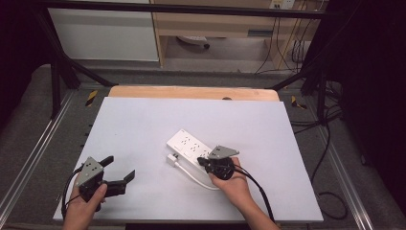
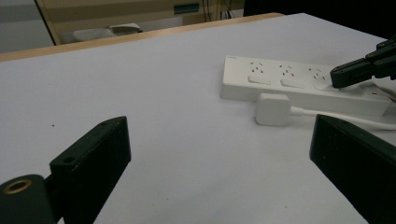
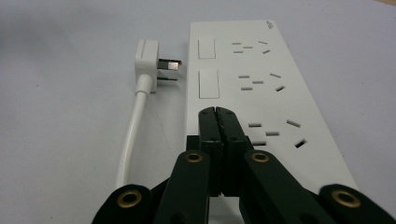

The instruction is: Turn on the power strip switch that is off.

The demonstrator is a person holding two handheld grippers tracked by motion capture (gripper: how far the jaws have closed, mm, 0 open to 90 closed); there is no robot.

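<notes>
Right gripper (image 1: 207, 163) is down on the strip (image 1: 190, 145), jaws pressed together with nothing between them, tips resting on the near end of the strip where the third rocker switch sits, right beside the nearest socket. From the right gripper view, the tips (image 3: 217, 113) land at 6 o'clock of the two free switches (image 3: 208, 84), sockets lined up to their 3 o'clock. The strip lies near the middle of the white worktop (image 1: 143, 120), running from 10 o'clock to 4 o'clock in the high view. The plug (image 1: 171, 159) lies flat just beside the strip, at its 7 o'clock, prongs pointing at the strip's side and not touching it; its cable (image 1: 191, 176) curls back toward the right hand (image 1: 234, 184). Over at 8 o'clock of the worktop, the left gripper (image 1: 119, 174) sits low, well apart from the strip, jaws spread wide and holding nothing, aimed toward the plug (image 2: 273, 108) and strip (image 2: 299, 84).
</notes>
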